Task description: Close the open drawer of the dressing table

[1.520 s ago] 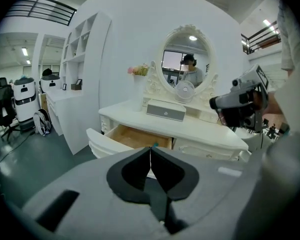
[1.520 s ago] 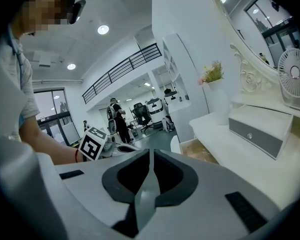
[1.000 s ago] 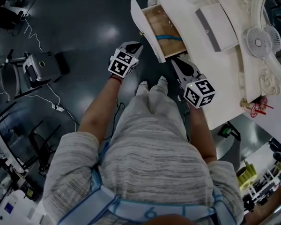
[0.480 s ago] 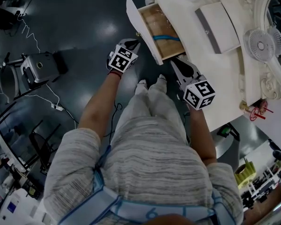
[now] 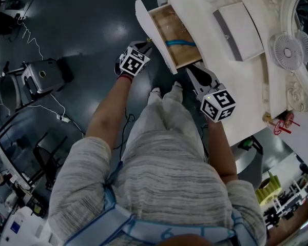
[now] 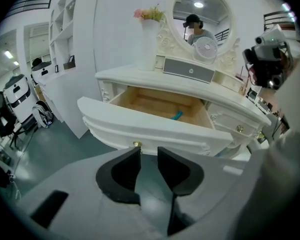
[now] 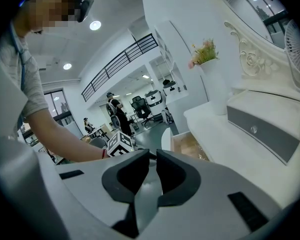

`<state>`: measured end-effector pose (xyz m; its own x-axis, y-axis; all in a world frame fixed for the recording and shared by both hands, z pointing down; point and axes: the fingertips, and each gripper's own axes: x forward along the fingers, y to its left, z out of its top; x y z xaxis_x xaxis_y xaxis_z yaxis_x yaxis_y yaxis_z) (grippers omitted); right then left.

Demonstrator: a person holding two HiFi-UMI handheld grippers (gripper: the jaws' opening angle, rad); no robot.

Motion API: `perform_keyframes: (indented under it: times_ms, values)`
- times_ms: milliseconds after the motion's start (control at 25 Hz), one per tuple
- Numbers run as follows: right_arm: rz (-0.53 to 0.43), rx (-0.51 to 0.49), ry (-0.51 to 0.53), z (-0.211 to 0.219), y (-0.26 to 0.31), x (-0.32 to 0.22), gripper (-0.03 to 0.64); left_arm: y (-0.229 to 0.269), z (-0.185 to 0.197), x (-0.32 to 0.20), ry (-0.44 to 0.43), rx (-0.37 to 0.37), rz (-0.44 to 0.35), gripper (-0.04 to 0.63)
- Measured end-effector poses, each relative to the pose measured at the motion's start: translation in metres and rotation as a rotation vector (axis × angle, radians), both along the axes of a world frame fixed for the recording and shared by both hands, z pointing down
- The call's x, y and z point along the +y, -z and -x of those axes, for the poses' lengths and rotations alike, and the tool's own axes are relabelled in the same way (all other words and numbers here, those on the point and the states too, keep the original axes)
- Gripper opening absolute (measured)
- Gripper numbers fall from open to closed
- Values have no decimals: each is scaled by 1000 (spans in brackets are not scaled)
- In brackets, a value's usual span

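The white dressing table [image 5: 246,101] stands at the upper right, its wooden-lined drawer [image 5: 175,35] pulled out, with a teal item [image 6: 177,116] lying inside. The drawer's white front panel [image 6: 150,129] carries a small brass knob [image 6: 137,144]. My left gripper [image 6: 146,153] sits just below that front panel, close to the knob. Its jaws have just been opening and stand apart with nothing between them. In the head view the left gripper [image 5: 145,46] is beside the panel's lower edge. My right gripper [image 5: 194,72] hangs under the table edge beside the drawer, jaws together and empty.
On the tabletop stand a small fan [image 5: 288,49], a grey box [image 5: 237,28] and a vase of flowers [image 6: 150,39] before an oval mirror [image 6: 201,14]. A closed drawer with a knob [image 6: 239,129] is to the right. A grey machine [image 5: 43,76] and cables lie on the dark floor.
The left gripper has moved up the head view, closer to the drawer's front panel. The right gripper has barely shifted. The drawer remains pulled out.
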<state>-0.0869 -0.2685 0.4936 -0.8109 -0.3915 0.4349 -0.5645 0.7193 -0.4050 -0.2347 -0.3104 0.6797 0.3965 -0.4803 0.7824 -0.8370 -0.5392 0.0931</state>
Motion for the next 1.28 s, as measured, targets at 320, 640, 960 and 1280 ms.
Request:
perform_keyframes:
  times_ms: [320, 640, 960, 1280]
  values:
    - [4, 5, -2, -1, -2, -8, 12, -27, 9, -12, 2, -55, 51, 109]
    - [17, 7, -12, -6, -7, -16, 12, -41, 10, -27, -2, -95, 73, 112]
    - [20, 4, -30, -14, -7, -26, 12, -43, 3, -33, -6, -97, 77, 114]
    - [23, 5, -46, -28, -10, -34, 12, -45, -16, -50, -17, -85, 75, 115]
